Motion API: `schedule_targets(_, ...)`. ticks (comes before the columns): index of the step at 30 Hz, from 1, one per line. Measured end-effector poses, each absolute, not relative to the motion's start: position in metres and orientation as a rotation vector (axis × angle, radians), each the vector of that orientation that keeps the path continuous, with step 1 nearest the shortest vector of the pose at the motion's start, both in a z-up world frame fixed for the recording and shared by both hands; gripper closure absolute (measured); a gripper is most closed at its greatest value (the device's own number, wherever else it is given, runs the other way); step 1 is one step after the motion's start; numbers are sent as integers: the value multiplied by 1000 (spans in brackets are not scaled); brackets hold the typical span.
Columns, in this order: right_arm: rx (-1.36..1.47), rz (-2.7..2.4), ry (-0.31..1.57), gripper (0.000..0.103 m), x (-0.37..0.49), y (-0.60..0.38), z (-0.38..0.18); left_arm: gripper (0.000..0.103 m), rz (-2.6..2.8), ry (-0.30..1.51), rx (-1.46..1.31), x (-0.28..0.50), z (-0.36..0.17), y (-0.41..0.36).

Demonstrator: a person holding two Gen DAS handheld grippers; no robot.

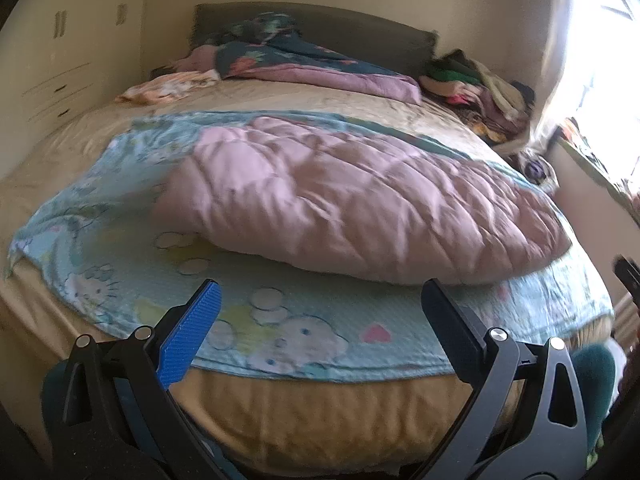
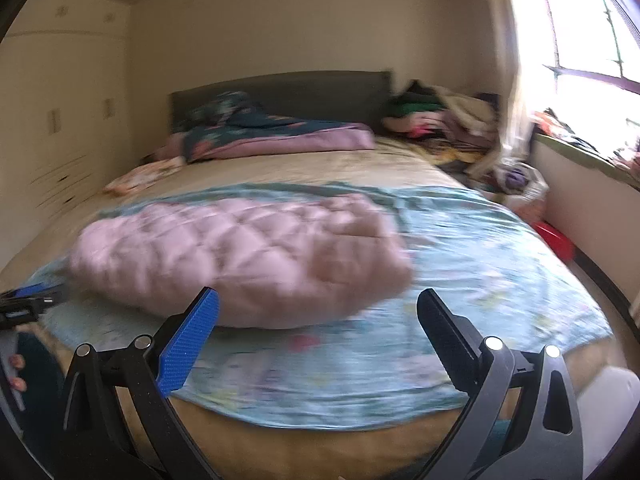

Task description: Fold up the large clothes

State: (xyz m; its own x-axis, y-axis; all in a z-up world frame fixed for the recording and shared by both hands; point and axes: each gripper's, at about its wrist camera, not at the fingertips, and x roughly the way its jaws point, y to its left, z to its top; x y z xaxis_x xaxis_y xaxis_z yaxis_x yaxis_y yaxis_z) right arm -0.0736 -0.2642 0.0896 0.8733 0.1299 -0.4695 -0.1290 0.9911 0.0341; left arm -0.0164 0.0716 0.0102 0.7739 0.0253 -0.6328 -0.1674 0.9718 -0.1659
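Note:
A pink quilted garment [image 1: 352, 204] lies folded in a bulky bundle on a light blue cartoon-print blanket [image 1: 120, 280] spread over the bed. It also shows in the right wrist view [image 2: 248, 256], on the blanket [image 2: 500, 264]. My left gripper [image 1: 320, 292] is open and empty, just above the blanket's near edge in front of the bundle. My right gripper [image 2: 320, 300] is open and empty, near the bundle's front right end. The left gripper's tip [image 2: 32, 300] shows at the right wrist view's left edge.
The bed [image 1: 320, 420] has a tan sheet and a dark headboard [image 1: 360, 36]. A dark floral and purple quilt [image 1: 312, 64] lies at its head. A heap of clothes [image 1: 480, 84] sits at the back right. A window [image 2: 592, 32] and sill are on the right, a red object [image 2: 556, 236] beside the bed.

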Motion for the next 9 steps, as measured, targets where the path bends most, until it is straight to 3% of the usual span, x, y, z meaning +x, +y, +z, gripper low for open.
schedule_targets(4,68,-68,494,4,-73,-349,84,9,221,688,-289,1,18,141)
schedule_targets(9,194,-558,628,4,-76,-531,33,9,519,692,-301,31,24,271)
